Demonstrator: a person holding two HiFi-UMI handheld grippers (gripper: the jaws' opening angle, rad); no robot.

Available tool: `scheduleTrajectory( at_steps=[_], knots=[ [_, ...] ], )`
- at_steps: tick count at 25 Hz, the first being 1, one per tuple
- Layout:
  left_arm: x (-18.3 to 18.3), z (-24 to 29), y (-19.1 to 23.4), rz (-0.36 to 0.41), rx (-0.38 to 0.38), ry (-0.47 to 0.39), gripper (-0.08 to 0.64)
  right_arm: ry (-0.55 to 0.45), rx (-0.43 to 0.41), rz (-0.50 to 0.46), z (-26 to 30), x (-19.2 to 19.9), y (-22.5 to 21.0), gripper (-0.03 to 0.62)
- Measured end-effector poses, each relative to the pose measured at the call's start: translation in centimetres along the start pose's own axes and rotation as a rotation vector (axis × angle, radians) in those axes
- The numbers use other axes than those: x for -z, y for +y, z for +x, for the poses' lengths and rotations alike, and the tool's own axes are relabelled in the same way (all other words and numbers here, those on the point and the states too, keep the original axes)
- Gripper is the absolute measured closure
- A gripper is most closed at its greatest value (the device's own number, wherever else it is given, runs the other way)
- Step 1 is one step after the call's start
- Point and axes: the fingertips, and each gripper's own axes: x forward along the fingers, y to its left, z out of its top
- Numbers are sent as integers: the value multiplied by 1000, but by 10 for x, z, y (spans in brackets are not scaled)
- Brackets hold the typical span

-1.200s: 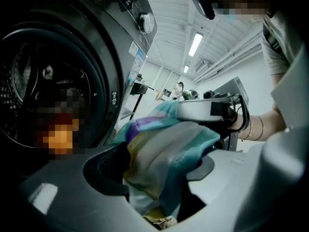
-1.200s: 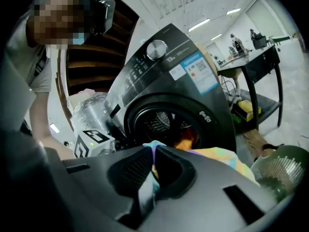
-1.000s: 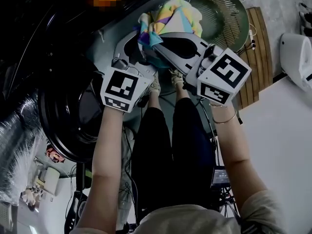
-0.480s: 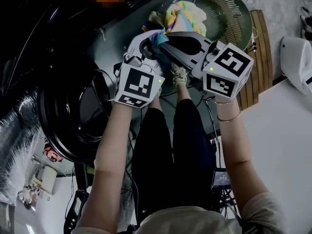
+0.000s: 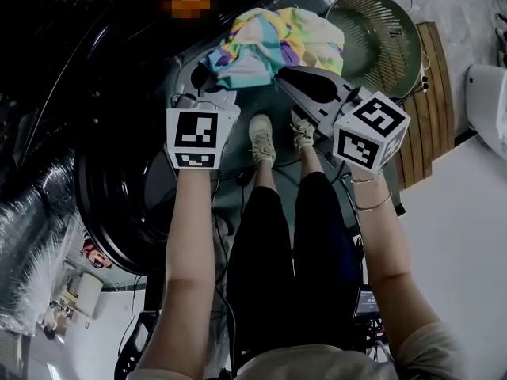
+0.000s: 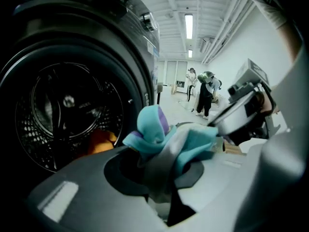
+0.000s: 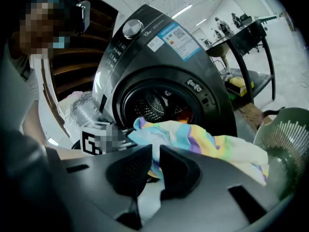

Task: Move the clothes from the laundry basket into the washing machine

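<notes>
Fingers of the left gripper (image 6: pixel 161 171) are clamped on a bunched end of a pastel striped cloth (image 5: pixel 269 47), which rises teal and purple just beyond their tips. The right gripper (image 7: pixel 154 161) has its fingers pinched together on another part of the same cloth, and the fabric fans out past them in yellow, blue and lilac bands. Held up between the two grippers, the cloth is in front of the washing machine (image 7: pixel 159 57), whose round opening lies beyond both pairs of fingertips. An orange garment (image 6: pixel 99 141) lies inside the drum. A green laundry basket (image 5: pixel 384 30) stands to the right of the right gripper's fingers.
</notes>
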Motion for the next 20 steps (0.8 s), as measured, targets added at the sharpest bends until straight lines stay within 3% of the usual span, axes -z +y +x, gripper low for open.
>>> scheduleTrajectory(
  at_steps=[4, 10, 16, 20],
  knots=[
    [1, 15, 51, 21, -121, 3, 469, 11, 35, 42, 3, 20, -18, 578],
    [7, 26, 130, -137, -294, -14, 469, 23, 41, 61, 13, 40, -33, 578],
    [3, 38, 183, -134, -423, -34, 469, 2, 44, 94, 17, 56, -51, 578],
    [2, 43, 223, -120, -560, -42, 469, -2, 40, 123, 23, 68, -56, 578]
  ],
)
